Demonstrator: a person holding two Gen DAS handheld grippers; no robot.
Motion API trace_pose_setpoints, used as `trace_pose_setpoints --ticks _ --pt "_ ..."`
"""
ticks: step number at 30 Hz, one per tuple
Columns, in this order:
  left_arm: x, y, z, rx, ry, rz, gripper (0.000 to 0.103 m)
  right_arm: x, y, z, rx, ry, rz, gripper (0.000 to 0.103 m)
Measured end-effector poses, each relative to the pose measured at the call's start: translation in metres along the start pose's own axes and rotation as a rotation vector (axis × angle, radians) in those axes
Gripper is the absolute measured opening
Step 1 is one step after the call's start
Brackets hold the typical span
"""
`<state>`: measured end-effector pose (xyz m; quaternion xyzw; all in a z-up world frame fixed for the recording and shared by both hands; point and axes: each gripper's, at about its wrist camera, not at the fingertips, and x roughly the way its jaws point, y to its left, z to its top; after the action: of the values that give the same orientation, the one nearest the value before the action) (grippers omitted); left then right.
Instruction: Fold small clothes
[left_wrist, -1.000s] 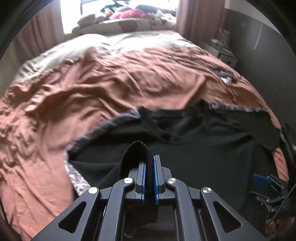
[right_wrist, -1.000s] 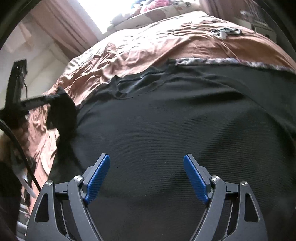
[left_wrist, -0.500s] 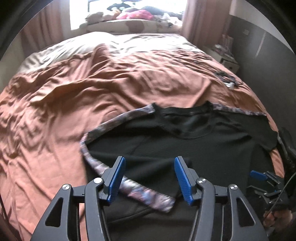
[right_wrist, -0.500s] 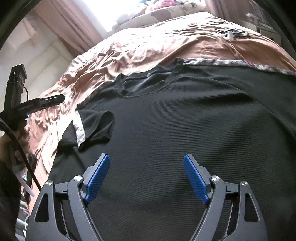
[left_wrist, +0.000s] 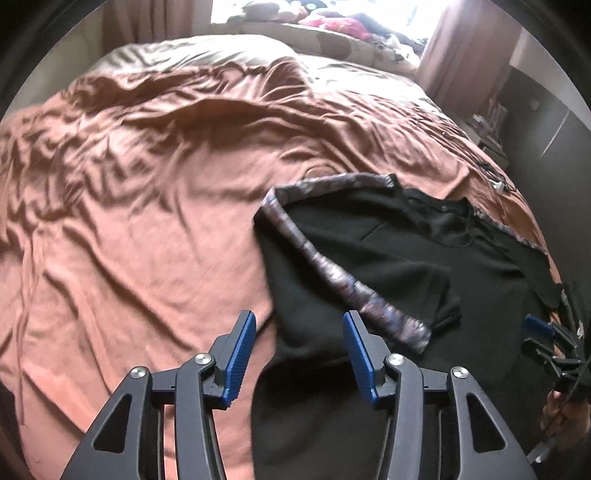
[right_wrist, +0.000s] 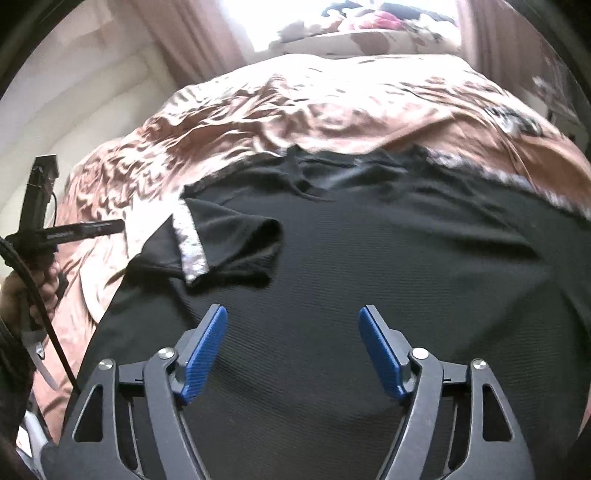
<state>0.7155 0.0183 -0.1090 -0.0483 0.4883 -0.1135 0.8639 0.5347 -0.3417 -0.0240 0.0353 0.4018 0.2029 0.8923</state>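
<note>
A black T-shirt (left_wrist: 399, 258) with patterned sleeve trim lies flat on the rust-coloured bedspread (left_wrist: 147, 221). Its left sleeve (left_wrist: 424, 295) is folded in over the chest, the trim band (left_wrist: 332, 273) running diagonally; the sleeve also shows in the right wrist view (right_wrist: 236, 251). My left gripper (left_wrist: 297, 347) is open and empty, low over the shirt's left side edge. My right gripper (right_wrist: 293, 350) is open and empty, low over the shirt's body (right_wrist: 369, 277). The right gripper also shows at the right edge of the left wrist view (left_wrist: 543, 332).
The bedspread is wrinkled and spreads far to the left and back. Pillows and piled clothes (left_wrist: 332, 26) lie at the head under a bright window. A nightstand (left_wrist: 487, 129) stands at the far right. Small dark items (left_wrist: 495, 181) lie on the bed's right edge.
My left gripper, shut on the sleeve a second ago, has let it go folded over the chest, opened, and drawn back to the left. The right gripper stayed open, shifting slightly.
</note>
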Motion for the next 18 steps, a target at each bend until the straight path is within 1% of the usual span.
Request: trace_pose_setpoints --ticks 2,7,9,15,18 --pt "0.003 0.008 -0.008 -0.009 0.007 -0.01 0.051 0.005 0.015 0.005 -0.05 0.007 0.0 0.071" --pt "0.007 0.019 -0.025 0.009 0.023 -0.042 0.051 0.029 0.051 0.015 -0.164 0.048 0.008 0.058" --pt "0.01 0.021 -0.03 0.033 0.032 -0.041 0.051 0.04 0.062 0.018 -0.197 0.062 0.004 0.057" --pt "0.023 0.025 -0.044 0.079 0.055 -0.042 0.051 0.075 0.08 0.025 -0.25 0.114 0.008 0.049" --pt "0.03 0.029 -0.045 0.071 0.054 -0.054 0.044 0.09 0.087 0.027 -0.273 0.131 0.007 0.048"
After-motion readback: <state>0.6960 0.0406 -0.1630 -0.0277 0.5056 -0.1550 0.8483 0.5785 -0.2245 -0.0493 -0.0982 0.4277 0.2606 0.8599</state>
